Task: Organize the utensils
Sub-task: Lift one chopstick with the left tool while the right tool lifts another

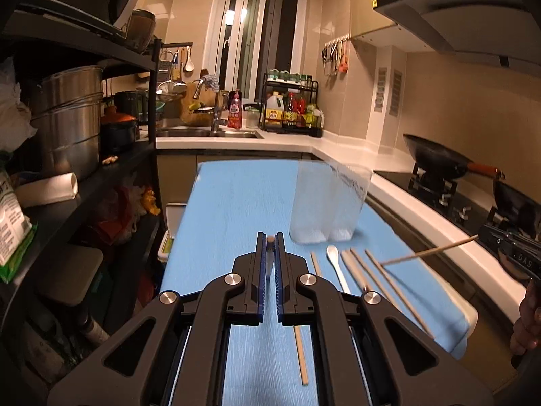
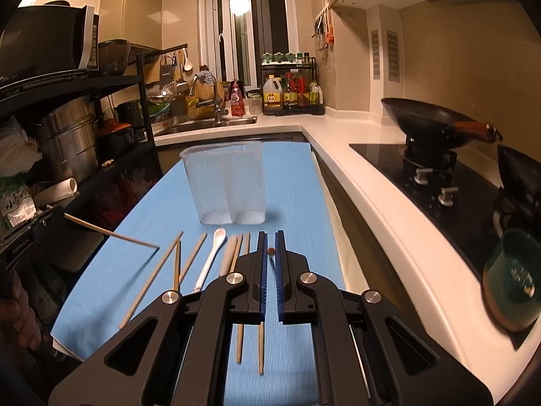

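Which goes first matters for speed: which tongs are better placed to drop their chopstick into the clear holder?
Probably right: the right tongs grip a chopstick with the holder nearly straight ahead; from the left tongs it sits further aside.

Warm, dim kitchen light tints my views; lamp glare on the window [image 2: 240, 6] at twelve o'clock, edges bowed, plastic container [image 1: 329, 203] motion-blurred.

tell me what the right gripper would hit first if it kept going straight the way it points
Probably the clear plastic container standing on the blue mat. The right gripper, shut on a chopstick, points just right of it, so it might only graze it; depth is unclear.
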A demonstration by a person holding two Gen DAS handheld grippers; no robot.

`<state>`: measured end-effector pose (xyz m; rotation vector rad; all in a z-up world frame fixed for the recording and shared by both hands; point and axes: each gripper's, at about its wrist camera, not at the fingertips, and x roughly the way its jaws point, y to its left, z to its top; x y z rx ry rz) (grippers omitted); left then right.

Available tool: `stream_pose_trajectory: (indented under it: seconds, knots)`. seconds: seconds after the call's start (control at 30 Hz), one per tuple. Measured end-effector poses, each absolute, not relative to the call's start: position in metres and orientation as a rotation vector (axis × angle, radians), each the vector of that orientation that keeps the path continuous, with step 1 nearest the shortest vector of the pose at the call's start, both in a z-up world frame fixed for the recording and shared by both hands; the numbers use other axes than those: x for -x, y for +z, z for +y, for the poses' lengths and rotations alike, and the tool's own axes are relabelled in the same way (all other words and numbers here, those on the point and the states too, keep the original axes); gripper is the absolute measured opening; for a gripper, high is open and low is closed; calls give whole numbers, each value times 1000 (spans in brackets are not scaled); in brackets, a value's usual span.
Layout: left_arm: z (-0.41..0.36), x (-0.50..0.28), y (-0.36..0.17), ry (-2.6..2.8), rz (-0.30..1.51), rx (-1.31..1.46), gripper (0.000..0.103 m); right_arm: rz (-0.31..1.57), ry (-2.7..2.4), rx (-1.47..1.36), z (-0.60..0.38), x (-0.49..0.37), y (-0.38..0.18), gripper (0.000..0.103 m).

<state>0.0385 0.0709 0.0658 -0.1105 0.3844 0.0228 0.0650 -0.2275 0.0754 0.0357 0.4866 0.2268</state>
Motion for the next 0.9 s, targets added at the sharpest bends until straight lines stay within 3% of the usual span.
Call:
stream_pose_trajectory:
  seconds: [0.3, 0.9]
  knots:
    - [76, -71, 110, -12, 395, 114, 5, 449, 248, -10, -216, -95, 123, 5]
    - [74, -146, 174, -62, 638, 143, 5, 453, 302, -5, -193, -146, 180, 4]
